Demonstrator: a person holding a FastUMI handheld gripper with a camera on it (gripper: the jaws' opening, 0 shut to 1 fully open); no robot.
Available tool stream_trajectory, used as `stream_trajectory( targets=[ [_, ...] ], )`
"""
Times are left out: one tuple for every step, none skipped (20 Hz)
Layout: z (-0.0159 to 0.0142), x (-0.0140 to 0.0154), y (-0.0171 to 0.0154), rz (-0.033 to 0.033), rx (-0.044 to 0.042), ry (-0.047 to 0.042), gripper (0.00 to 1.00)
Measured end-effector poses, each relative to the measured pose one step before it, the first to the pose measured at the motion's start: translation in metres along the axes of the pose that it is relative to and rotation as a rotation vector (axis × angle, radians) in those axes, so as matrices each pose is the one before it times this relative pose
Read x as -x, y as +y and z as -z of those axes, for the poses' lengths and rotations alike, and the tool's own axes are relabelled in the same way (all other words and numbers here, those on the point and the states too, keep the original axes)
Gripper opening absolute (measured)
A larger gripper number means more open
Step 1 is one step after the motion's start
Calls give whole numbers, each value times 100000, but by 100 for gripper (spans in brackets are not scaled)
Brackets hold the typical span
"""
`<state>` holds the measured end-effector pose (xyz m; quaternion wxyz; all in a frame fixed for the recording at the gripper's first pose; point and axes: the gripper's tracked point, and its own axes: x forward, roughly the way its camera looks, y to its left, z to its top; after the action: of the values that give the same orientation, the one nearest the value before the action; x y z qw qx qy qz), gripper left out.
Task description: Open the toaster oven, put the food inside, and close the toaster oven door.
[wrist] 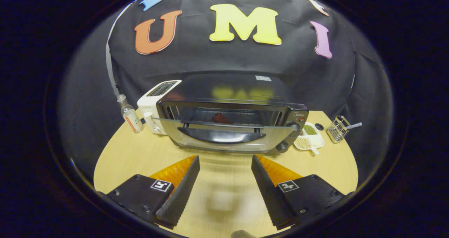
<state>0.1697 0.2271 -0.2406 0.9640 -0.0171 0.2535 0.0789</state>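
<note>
Glossy metal oven (231, 125) with a glass door (224, 134) and smooth plastic handle (221, 136); matt pale wood tabletop (140, 157); ridged fingers (182, 187) held apart; wire caddy (337, 128).

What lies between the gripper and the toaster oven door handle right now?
Nothing visible. The open gripper holds nothing, and only bare table lies ahead of the fingers up to the door handle. The door stands partly open, food on the rack.

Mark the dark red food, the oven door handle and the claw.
dark red food (220, 118), gripper view, its middle
black curved door handle (221, 136), gripper view, centre bar
claw (225, 167), gripper view, open, between fingertips
</note>
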Motion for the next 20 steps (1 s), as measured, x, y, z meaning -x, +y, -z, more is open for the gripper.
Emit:
stream_trajectory(
  targets=[
    [12,443,-223,138,-515,-34,95],
    [-311,27,-1001,51,-339,-371,95],
    [-126,503,-387,-144,-311,-458,95],
    [149,415,-640,284,-114,-88,95],
    [-67,581,-627,650,10,-595,95],
    [-45,764,-661,716,-200,-566,95],
    [-143,822,-798,959,185,-885,95],
    [-150,822,-943,790,387,-1120,95],
    [-129,783,-919,487,587,-926,95],
    [508,1445,-166,1068,118,-570,95],
    [22,886,-1323,942,-22,-822,95],
    [-14,816,-1316,1000,-348,-779,95],
    [-59,770,-1381,985,-263,-651,95],
    [24,675,-1540,1187,-200,-841,95],
    [26,631,-1577,1116,-455,-509,95],
    [39,693,-1500,718,-648,-607,95],
    [-82,713,-1568,605,-844,-872,95],
    [-95,876,-1681,780,-614,-1023,95],
    [-380,929,-1698,462,-223,-1485,95],
    [-540,1050,-1481,-383,-1049,-1834,95]
  ],
)
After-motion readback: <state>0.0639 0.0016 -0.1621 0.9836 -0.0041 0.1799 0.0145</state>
